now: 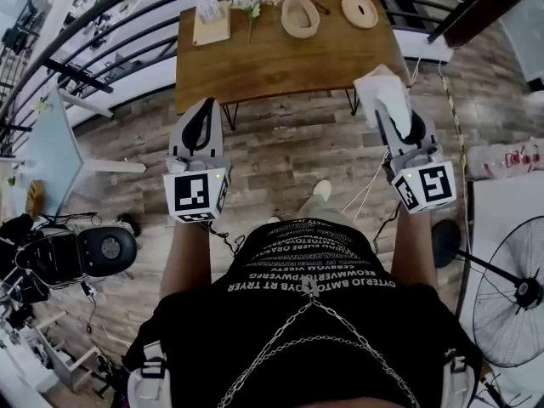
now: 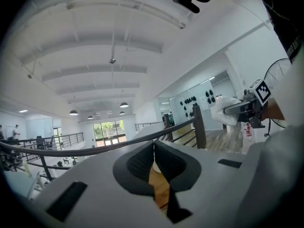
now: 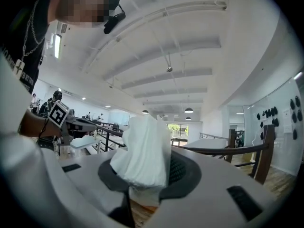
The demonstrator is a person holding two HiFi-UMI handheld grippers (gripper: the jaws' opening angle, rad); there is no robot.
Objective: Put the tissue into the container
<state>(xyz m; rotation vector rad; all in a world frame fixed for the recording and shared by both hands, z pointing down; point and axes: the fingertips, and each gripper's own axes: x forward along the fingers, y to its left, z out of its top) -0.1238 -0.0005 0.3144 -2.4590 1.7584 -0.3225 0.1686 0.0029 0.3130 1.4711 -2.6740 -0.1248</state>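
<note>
A white tissue [image 3: 142,151] is grasped in the right gripper [image 1: 388,115], with its loose top standing above the clenched jaws. The left gripper [image 1: 201,117] is clenched on nothing, its pads pressed together. Both are held out level over the plank floor [image 1: 289,155], short of the near edge of the bench [image 1: 280,62]. On the far part of the bench an oval container [image 1: 299,15] is seen. A flatter oval piece [image 1: 359,10] lies to its right, a flower sprig [image 1: 251,2] to its left, and a tissue holder [image 1: 211,24] further left.

The step in hand is judged to be the carry to the container. It is done well if the grip is not slackened until the tissue is over the opening, since so light a sheet would drift. The right gripper should be brought forward and leftward. It should then be tipped down, so that the tissue is led inside the rim before release. The flower sprig is best passed clear of. The container might be steadied by the left gripper.
</note>
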